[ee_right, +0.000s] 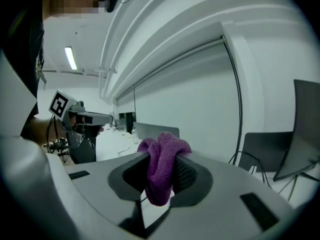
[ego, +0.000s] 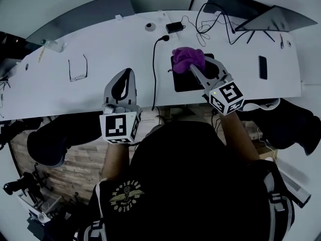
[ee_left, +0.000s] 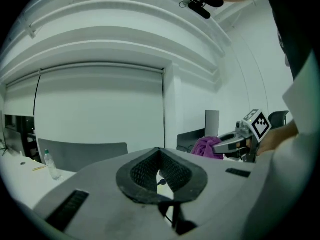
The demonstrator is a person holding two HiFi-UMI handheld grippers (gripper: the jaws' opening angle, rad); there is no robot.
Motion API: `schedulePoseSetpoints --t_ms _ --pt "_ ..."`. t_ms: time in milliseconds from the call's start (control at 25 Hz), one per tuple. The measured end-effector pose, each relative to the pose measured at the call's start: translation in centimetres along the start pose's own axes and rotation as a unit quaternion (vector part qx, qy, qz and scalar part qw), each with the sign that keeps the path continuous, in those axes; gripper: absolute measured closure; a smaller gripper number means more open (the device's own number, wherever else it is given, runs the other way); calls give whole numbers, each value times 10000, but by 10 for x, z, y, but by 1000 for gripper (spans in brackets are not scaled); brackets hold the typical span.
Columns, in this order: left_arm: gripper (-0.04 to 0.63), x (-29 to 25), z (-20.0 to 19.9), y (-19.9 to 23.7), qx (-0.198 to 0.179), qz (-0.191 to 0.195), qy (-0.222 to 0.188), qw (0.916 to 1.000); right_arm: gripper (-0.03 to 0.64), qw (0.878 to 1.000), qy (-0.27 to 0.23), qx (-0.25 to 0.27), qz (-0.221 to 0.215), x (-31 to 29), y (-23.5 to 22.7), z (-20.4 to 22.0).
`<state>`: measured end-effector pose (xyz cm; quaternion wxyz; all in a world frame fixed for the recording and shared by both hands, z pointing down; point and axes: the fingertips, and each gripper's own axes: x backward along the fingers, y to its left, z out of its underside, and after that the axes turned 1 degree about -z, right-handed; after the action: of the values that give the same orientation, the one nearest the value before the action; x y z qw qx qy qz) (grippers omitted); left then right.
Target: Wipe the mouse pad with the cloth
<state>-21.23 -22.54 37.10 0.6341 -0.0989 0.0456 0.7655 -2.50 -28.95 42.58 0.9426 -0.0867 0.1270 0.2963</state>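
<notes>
A black mouse pad (ego: 186, 82) lies on the white desk (ego: 100, 92), right of centre. Bunched over its far part is a purple cloth (ego: 188, 58), with my right gripper (ego: 193, 67) shut on it. In the right gripper view the cloth (ee_right: 161, 156) fills the gap between the dark pads and hangs down a little. My left gripper (ego: 127, 72) hovers over the desk's near edge, left of the pad, its jaws shut on nothing (ee_left: 160, 156). The left gripper view also shows the cloth (ee_left: 207, 146) held off to the right.
On the desk lie a pair of glasses (ego: 77, 69) at the left, a black cable (ego: 154, 69) between the grippers, a charger (ego: 174, 27), a phone (ego: 263, 67) and a laptop (ego: 273, 19) at the far right. A bottle (ego: 52, 45) lies far left.
</notes>
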Motion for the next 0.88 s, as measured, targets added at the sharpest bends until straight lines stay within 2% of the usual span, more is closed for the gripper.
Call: schedulePoseSetpoints --t_ms 160,240,600,880 --pt "593 -21 20 -6 41 -5 351 9994 531 9991 387 -136 -109 -20 -22 39" --pt "593 -30 25 -9 44 -23 395 9992 531 9982 545 -176 -183 -30 -31 58" --pt "593 -50 63 -13 211 -167 922 9954 531 9909 1116 -414 -622 -82 -43 151" --pt "594 -42 74 -7 212 -347 1094 9932 531 9763 1829 -841 -798 -115 -42 227"
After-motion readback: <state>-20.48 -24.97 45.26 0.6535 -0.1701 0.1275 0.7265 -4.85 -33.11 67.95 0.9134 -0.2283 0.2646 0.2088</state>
